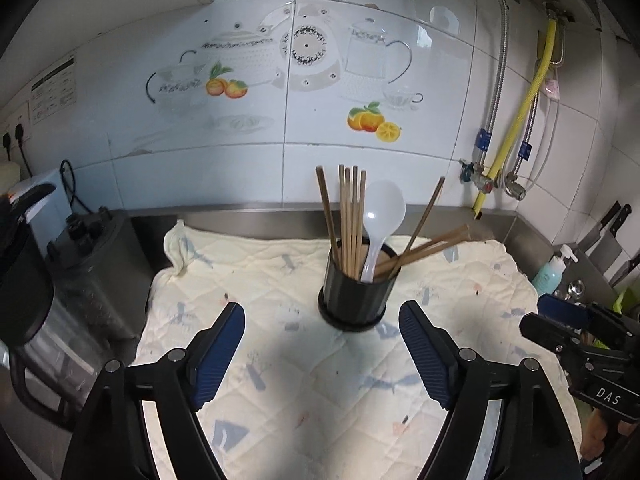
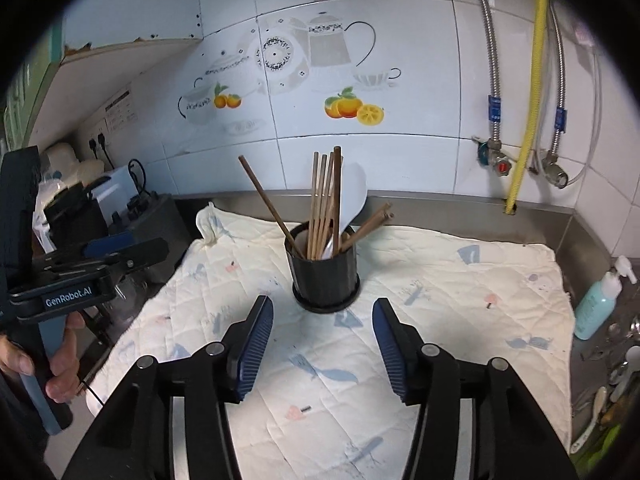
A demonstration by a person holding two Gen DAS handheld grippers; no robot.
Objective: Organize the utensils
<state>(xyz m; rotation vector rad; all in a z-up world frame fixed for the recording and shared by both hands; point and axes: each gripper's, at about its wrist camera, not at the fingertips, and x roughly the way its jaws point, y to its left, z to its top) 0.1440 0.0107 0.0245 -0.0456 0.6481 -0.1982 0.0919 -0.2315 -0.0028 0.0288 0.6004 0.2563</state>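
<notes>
We are holding the left gripper (image 1: 322,354) wide apart and empty, near the black cup (image 1: 352,294) with chopsticks (image 1: 352,220) and white spoon (image 1: 378,224) on the quilted cloth (image 1: 280,380). The right gripper (image 2: 322,346) is gaping too; we are probably finishing, keeping clear of the sticks.

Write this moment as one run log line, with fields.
left hand-held gripper: open, empty | right hand-held gripper: open, empty | chopsticks, spoon: in black holder

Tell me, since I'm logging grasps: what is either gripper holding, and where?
Nothing. Left gripper and right gripper are open and empty.
</notes>
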